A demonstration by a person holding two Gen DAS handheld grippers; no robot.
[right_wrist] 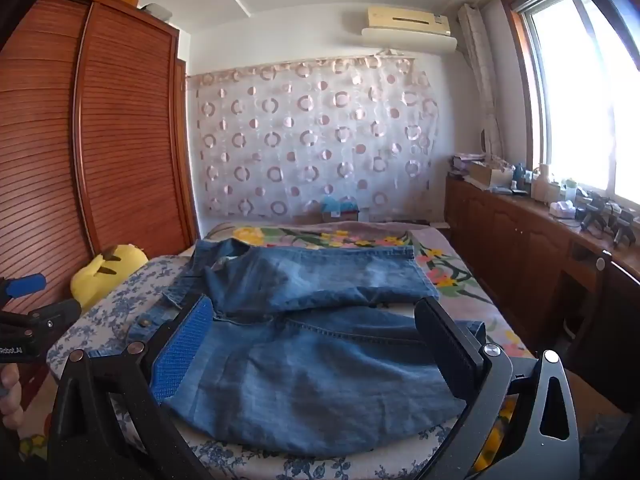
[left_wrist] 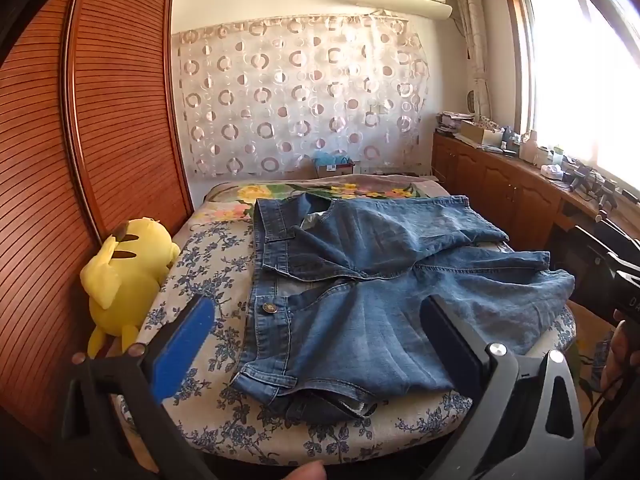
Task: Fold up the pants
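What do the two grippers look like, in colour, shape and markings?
Each gripper, left and right, has a black frame with silver round bolts and two flat fingers: one with a blue textured pad, one black. White lettering marks the left gripper's body, seen from the right wrist.

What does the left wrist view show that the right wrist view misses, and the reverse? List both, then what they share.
Only the left wrist view: the whole yellow plush toy, the jeans' open waistband with its metal button in plain sight, and the left tool open above the waist end.

Only the right wrist view: the right tool open above the legs, and the far leg's hem lying on the flowered blanket.

Both: the jeans spread unfolded on the bed, the wardrobe, the circle-pattern curtain, the air conditioner and the window.
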